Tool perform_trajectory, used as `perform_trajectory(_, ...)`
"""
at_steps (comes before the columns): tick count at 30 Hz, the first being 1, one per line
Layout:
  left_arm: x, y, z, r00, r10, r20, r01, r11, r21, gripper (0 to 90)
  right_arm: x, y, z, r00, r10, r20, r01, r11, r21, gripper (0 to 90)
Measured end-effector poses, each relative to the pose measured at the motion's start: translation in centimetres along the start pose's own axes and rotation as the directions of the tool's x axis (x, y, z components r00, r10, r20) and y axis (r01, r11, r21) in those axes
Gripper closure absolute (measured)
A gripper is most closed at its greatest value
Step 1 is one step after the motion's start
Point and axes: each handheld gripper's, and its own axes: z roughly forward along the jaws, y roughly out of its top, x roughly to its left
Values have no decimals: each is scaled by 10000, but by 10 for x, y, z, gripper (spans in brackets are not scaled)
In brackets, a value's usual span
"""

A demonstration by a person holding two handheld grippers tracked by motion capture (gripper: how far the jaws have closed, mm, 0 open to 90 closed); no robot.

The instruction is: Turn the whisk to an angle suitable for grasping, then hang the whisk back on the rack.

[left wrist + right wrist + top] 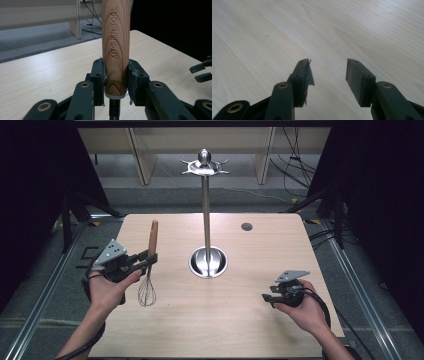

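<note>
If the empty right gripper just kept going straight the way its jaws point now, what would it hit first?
Probably the pale wooden table. The right gripper, jaws open and empty, looks along and slightly down onto bare tabletop, with nothing standing in that line. In the high view it points left, roughly towards the wire whisk, though depth is unclear.

The whisk [148, 270] — wooden handle stamped "KITCHEN TOOL", wire loops hanging below — stands upright, clamped between the left gripper's [150, 259] pads.
</note>
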Motion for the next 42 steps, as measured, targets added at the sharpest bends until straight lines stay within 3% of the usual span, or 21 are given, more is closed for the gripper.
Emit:
perform_trajectory(1,1,5,1,10000,78,35,-78,10000,-62,686,-2,-1,-1,9999,-135,90,136,9998,-147,541)
perform_trajectory(3,1,8,3,9999,123,72,-122,9999,-91,686,-2,-1,0,10000,76,63,-74,9994,-350,541)
perform_trajectory(4,1,13,5,9997,194,162,-191,9996,-213,686,-4,-2,-1,9996,-180,231,191,9986,-495,540)
perform_trajectory(5,1,16,5,9994,268,216,-262,9993,-256,686,-5,-1,-4,9996,-217,176,219,9996,-153,540)
perform_trajectory(6,0,19,6,9991,347,264,-338,9989,-330,686,-4,-1,-4,9999,-75,156,80,9995,-316,540)
perform_trajectory(8,0,24,6,9980,529,360,-514,9979,-402,686,-5,-3,-2,9994,-240,264,256,9978,-619,539)
perform_trajectory(9,-1,26,6,9972,620,423,-599,9970,-492,686,-3,-2,-6,9999,89,137,-86,9997,-240,539)
perform_trajectory(10,-1,29,6,9963,717,472,-690,9961,-557,686,-3,-2,-7,9999,35,165,-32,9998,-202,538)
perform_trajectory(16,-1,39,4,9946,912,502,-864,9922,-904,686,-4,-3,-6,9996,-11,289,27,9985,-551,538)
perform_trajectory(21,-3,42,4,9942,924,546,-865,9910,-1021,686,-3,1,-6,9998,32,192,-22,9987,-511,538)
perform_trajectory(22,-4,42,6,9937,965,576,-905,9910,-990,686,-4,0,-5,9997,-171,200,181,9986,-496,538)
perform_trajectory(27,-2,43,11,9935,949,634,-881,9908,-1032,685,-8,-1,-4,9996,-270,91,274,9987,-431,537)
perform_trajectory(28,-2,43,12,9932,961,650,-889,9905,-1050,686,-8,0,-5,9999,-101,12,102,9993,-348,537)
perform_trajectory(29,-2,44,13,9929,983,672,-908,9902,-1064,686,-9,-2,-2,9997,-176,162,189,9964,-825,536)
perform_trajectory(31,-3,45,14,9919,1039,729,-951,9887,-1159,685,-9,-1,-6,9998,-151,96,156,9988,-457,536)
perform_trajectory(35,-4,47,14,9902,1153,783,-1045,9859,-1305,685,-7,-1,-6,10000,48,-12,-48,9987,-503,535)
perform_trajectory(37,-4,49,13,9897,1163,836,-1042,9852,-1361,685,-8,-1,-5,9997,-243,58,246,9977,-626,535)
perform_trajectory(38,-3,50,13,9894,1155,876,-1024,9847,-1409,685,-7,-1,-7,9999,-103,-24,102,9990,-439,535)
perform_trajectory(40,-3,52,14,9888,1163,934,-1021,9842,-1448,685,-6,-4,-5,9997,-212,88,219,9962,-848,534)
perform_trajectory(42,-4,53,14,9885,1149,982,-996,9839,-1484,685,-6,-3,-9,9996,-246,107,251,9984,-512,527)
